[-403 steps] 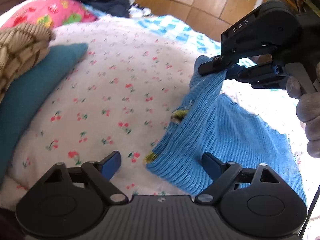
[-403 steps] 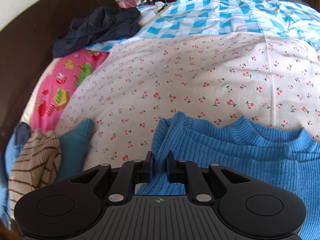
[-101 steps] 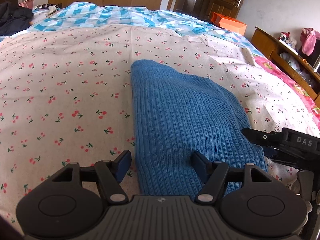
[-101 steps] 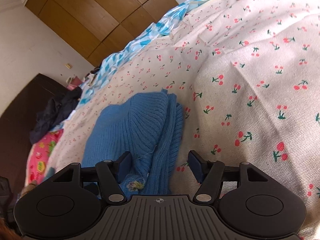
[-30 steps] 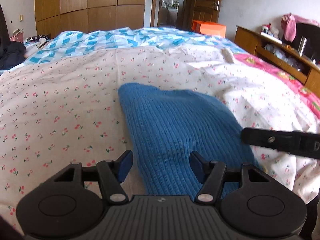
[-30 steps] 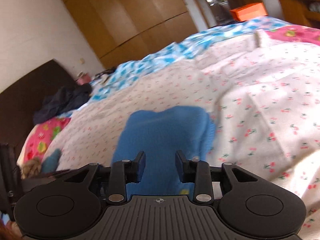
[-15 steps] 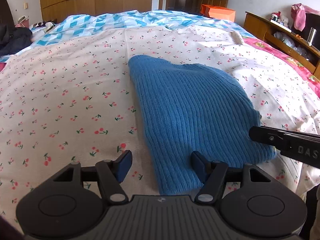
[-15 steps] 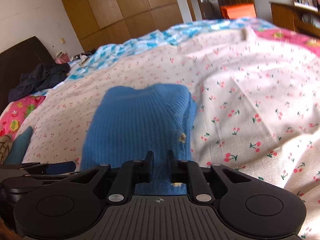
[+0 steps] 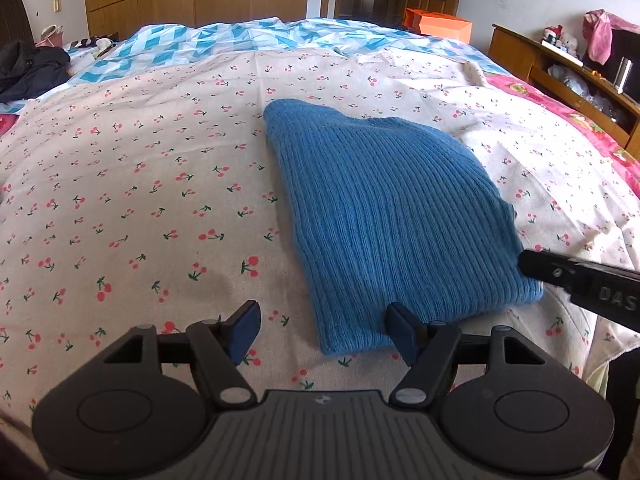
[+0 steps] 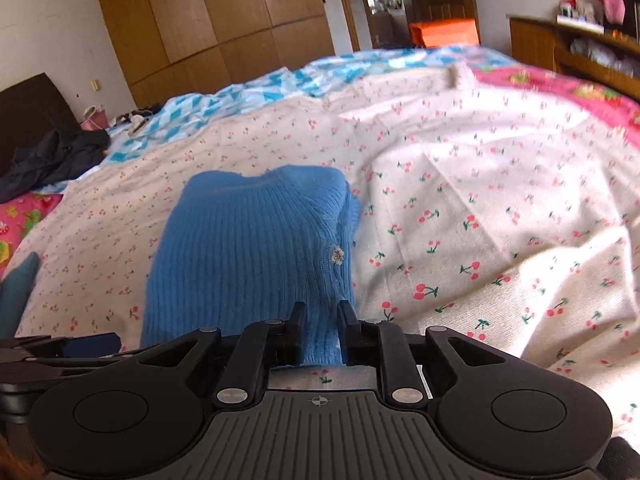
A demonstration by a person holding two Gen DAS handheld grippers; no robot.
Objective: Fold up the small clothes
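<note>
Blue sweater [image 9: 384, 216] lies on the bed [image 9: 132, 184], on the cherry-print sheet, already folded into a compact rib-knit rectangle. Near edge faces both tongs.

Left tongs [image 9: 322, 326]: released, pads wide apart, hovering just short of the sweater's near left corner. Right pad sits at the hem edge; whether it touches the knit cannot be told. Nothing between the pads.

Right tongs [image 10: 322, 330]: clenched narrow on the sweater's near right edge; blue knit fills the gap between the fingers. In the left view this tool shows as a black bar at the sweater's right corner [image 9: 532, 268].

Layers visible along the right side in the right view, with a small button [image 10: 338, 256] on the stacked edge.

Judged step: late in the fold. Body is doubled up; right side is being pinched for a final fold or a tidy-up tug.

Next move calls for, by my reading:
- left tongs closing on the near left corner, so both corners are held evenly
- lifting together and carrying the near edge toward the far edge, keeping layers stacked
- low lift, as the knit looks soft and likely to sag or slide apart

Other clothes lie at the far left of the bed, well apart.
</note>
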